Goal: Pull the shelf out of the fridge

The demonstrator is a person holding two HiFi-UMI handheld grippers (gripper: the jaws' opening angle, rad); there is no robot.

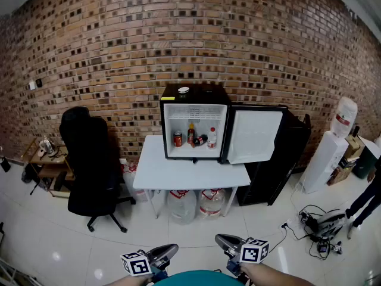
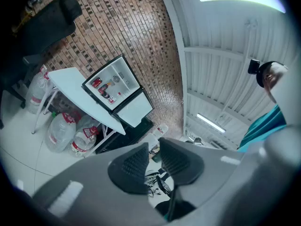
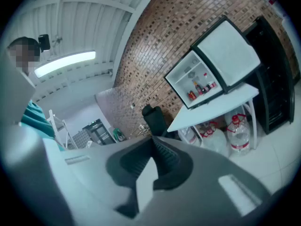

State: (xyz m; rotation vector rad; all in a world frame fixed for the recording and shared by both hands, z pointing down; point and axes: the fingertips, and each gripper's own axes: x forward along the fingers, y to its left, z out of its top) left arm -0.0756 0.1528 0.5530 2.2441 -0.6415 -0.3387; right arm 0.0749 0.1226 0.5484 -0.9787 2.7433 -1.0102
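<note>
Left gripper (image 1: 169, 251), right gripper (image 1: 224, 241) hang far from shelf (image 1: 184, 147).

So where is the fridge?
In the head view the fridge sits centre, door open, on the white table against the brick wall, right of the black chair.

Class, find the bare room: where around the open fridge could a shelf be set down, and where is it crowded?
Free: the table in front of the fridge and to its left. Crowded: inside the fridge, a can and bottles sit close together; water jugs fill the space under the table.
</note>
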